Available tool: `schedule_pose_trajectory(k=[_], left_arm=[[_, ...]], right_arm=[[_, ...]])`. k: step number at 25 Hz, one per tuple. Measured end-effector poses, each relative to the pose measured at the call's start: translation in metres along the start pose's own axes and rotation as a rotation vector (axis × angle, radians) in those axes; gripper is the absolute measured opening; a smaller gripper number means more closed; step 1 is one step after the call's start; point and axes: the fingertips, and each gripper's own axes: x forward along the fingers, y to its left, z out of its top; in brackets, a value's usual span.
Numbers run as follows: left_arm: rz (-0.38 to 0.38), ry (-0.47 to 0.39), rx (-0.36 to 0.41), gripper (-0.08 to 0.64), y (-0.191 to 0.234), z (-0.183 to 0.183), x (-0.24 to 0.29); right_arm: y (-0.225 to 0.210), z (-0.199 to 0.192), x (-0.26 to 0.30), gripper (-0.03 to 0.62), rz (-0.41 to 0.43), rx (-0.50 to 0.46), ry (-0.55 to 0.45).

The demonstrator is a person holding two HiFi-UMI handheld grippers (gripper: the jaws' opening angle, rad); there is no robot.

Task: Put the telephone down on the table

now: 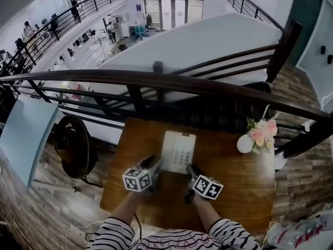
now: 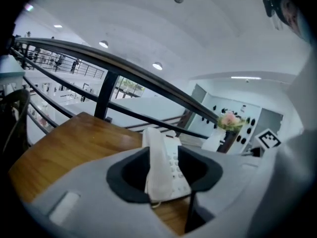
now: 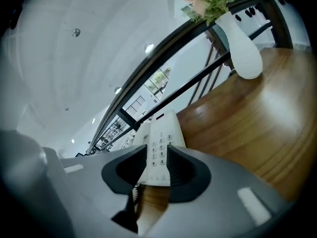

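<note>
Your left gripper (image 2: 166,177) has its jaws about half closed and pressed onto the phone (image 2: 171,170). The handset (image 2: 156,162) side stands on edge between the two dark pads (image 2: 129,175) and fills the gap. Your right gripper (image 3: 157,165) is likewise part closed on the phone, pinching the near end, with the keypad (image 3: 159,150) rising between its jaws.

In the head view you hold the phone by its two near corners, the left gripper at the near left and the right gripper at the near right. The white body reaches away from you toward the railing (image 1: 156,79). It is over the middle of the wooden worktop (image 1: 234,186), with its near end tilted and the cord (image 3: 133,188) hanging beneath it above the wood. Whether the far end touches the worktop cannot be told.

A white vase (image 1: 244,144) of pink flowers (image 1: 263,130) stands on the worktop's far right part, well apart from the phone and both grippers.
</note>
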Motion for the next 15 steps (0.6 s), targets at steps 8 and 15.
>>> schedule_pose_trajectory(k=[8, 15], left_arm=[[0.011, -0.040, 0.001, 0.044, -0.033, -0.016, -0.071], [0.024, -0.062, 0.028, 0.003, -0.065, -0.046, -0.127]], right_arm=[[0.034, -0.027, -0.056, 0.008, 0.059, -0.051, -0.037], [0.042, -0.064, -0.110, 0.000, 0.065, -0.122, -0.064]])
